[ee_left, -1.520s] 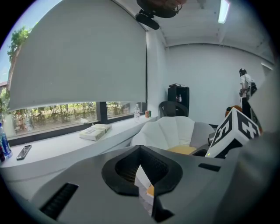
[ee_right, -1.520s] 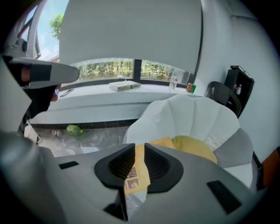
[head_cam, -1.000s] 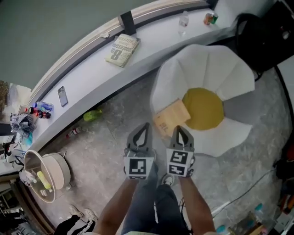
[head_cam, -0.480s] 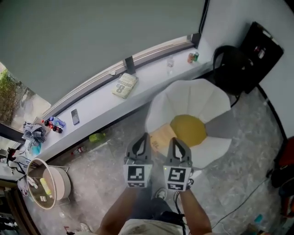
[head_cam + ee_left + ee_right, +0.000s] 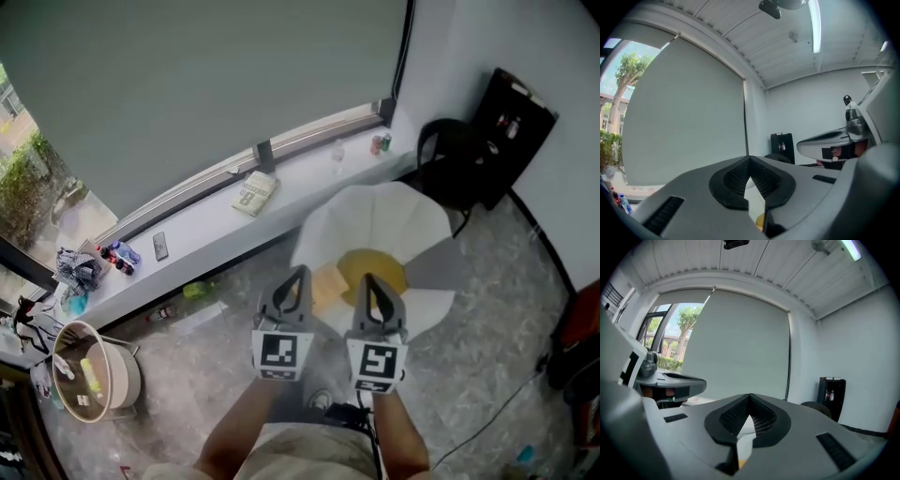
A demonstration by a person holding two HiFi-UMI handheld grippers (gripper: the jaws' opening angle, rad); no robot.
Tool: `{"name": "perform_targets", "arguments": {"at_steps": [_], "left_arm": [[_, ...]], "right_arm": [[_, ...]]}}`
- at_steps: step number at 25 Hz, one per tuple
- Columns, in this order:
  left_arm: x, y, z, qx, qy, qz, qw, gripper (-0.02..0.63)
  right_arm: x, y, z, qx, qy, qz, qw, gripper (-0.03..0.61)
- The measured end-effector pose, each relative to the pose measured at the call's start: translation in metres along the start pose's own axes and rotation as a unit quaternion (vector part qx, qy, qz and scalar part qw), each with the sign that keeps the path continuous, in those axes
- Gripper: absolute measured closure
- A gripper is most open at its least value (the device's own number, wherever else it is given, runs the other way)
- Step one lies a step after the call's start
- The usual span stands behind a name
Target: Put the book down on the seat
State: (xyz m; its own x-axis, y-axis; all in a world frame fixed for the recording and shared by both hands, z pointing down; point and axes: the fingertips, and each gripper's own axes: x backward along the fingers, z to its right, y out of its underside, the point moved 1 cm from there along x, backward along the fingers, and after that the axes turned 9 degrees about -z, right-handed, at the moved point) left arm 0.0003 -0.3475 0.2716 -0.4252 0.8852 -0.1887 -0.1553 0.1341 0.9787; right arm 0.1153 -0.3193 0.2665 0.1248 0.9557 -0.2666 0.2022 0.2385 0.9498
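A tan book [image 5: 324, 287] lies flat on the left petal of the white flower-shaped seat [image 5: 375, 220], beside its yellow centre [image 5: 373, 270]. My left gripper [image 5: 297, 273] and right gripper [image 5: 368, 280] are held side by side, raised in front of the seat, both shut and empty. The book partly hides behind the left gripper's tip. In the left gripper view the jaws [image 5: 750, 162] meet at their tips, and the right gripper [image 5: 834, 145] shows alongside. The right gripper view shows its jaws [image 5: 750, 400] closed too. A second book [image 5: 255, 192] rests on the window ledge.
The ledge [image 5: 216, 230] also carries a phone [image 5: 160, 246], a bottle [image 5: 337, 150] and a can [image 5: 380, 142]. A black bag [image 5: 450, 173] and black cabinet [image 5: 511, 117] stand right of the seat. A round basket [image 5: 89, 370] sits at the far left, a green bottle [image 5: 197, 289] on the floor.
The view has pulled back and up, so the seat and book look smaller and farther. Both grippers stay shut and empty, side by side; the book stays on the seat.
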Motion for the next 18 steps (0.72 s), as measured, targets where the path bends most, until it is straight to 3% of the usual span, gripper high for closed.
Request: {"name": "perform_targets", "arguments": {"at_steps": [7,18], "left_arm": [[0.029,-0.013,0.013,-0.003,-0.001,0.021,0.9998,0.607],[0.048,-0.013,0.019,0.004,-0.002,0.044,0.999,0.607]], "right_arm": [[0.04,-0.025,0.003,-0.008,0.001,0.054,0.998,0.574],[0.059,-0.022,0.003,-0.005,0.003,0.058,0.998,0.574]]}}
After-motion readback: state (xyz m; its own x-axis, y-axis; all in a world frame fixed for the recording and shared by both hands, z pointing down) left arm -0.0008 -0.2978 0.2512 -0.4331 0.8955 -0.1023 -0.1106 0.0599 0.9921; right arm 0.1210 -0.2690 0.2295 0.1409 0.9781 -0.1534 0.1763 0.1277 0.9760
